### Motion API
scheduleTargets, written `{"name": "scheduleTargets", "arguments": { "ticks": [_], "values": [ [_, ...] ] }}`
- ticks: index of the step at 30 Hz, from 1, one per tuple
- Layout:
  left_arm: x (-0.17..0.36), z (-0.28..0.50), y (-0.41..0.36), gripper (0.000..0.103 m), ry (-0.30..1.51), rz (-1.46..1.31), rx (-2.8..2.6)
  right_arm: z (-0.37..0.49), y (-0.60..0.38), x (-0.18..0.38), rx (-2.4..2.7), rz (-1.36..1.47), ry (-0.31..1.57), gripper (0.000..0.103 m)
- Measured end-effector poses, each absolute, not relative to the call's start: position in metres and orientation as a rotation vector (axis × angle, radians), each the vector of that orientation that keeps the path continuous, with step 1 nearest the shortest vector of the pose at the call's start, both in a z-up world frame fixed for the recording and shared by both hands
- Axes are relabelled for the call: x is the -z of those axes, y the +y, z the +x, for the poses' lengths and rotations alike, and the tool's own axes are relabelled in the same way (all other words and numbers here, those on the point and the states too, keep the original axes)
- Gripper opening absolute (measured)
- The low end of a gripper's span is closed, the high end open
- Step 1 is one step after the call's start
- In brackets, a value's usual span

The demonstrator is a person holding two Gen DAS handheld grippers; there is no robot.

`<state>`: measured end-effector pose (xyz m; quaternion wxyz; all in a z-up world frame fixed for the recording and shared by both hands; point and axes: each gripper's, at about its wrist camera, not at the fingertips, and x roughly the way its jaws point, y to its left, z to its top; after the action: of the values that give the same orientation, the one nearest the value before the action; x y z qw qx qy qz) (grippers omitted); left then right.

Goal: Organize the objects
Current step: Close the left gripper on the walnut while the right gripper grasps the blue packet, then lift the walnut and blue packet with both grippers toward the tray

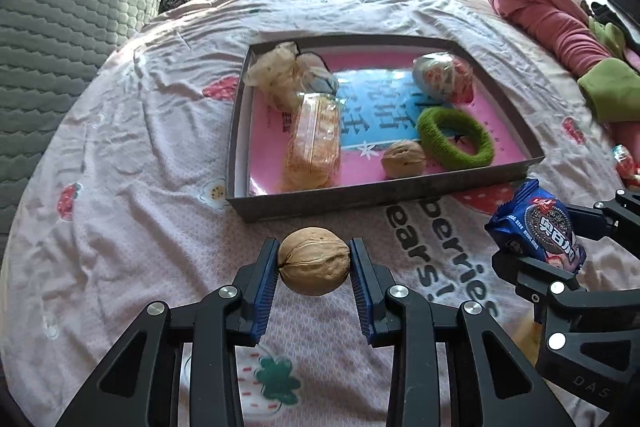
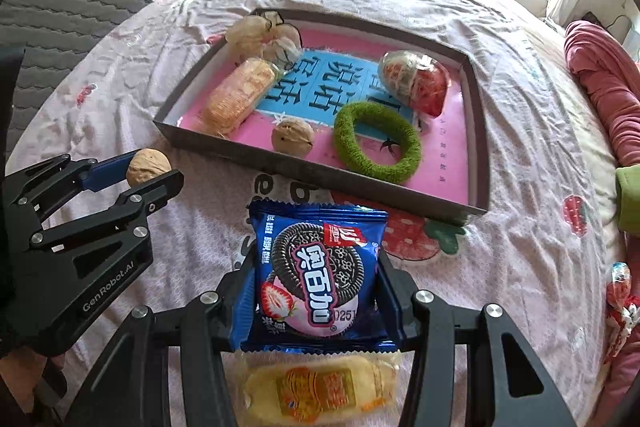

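Left claw, black with blue pads, clamped on a tan wrinkled walnut, clear above the pink strawberry-print bedsheet. Right claw pinching a blue cookie packet by its sides, likewise lifted. Just beyond both, shallow grey cardboard tray with a second walnut and a green fuzzy ring inside.

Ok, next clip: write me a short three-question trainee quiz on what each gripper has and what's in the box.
1. What does the left gripper hold?
2. True or false: the green knitted ring lies outside the box.
3. The right gripper is shut on: A) blue cookie packet B) yellow wrapped snack C) cracker pack

Key: 1. A walnut, pinched between both fingers. 2. False; it lies inside. 3. A
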<state>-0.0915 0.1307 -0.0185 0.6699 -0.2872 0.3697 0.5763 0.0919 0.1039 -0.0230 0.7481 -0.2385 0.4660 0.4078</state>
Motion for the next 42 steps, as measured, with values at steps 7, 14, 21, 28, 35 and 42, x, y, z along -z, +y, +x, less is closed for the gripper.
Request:
{"name": "scheduleTargets", "arguments": {
  "ticks": [7,14,21,28,35,42],
  "values": [
    [-0.016,-0.091,0.110,0.036,0.803,-0.605,-1.324,0.083,0.085,-0.009,-0.884,-0.484,0.972,0.052],
    [-0.046,-0.088,0.089,0.036,0.775,-0.573,-1.342,0.073,0.068,-0.041,-0.881,-0.446,0.924,0.052],
    [-0.068,-0.082,0.069,0.036,0.755,-0.545,-1.356,0.064,0.050,-0.062,-0.875,-0.415,0.888,0.052],
    [-0.095,-0.075,0.052,0.036,0.727,-0.509,-1.363,0.056,0.031,-0.087,-0.863,-0.391,0.846,0.052],
    [-0.120,-0.069,0.038,0.036,0.697,-0.479,-1.366,0.049,0.016,-0.111,-0.856,-0.372,0.801,0.052],
    [-0.137,-0.065,0.030,0.036,0.680,-0.457,-1.372,0.045,0.009,-0.129,-0.859,-0.362,0.763,0.052]
  ]
}}
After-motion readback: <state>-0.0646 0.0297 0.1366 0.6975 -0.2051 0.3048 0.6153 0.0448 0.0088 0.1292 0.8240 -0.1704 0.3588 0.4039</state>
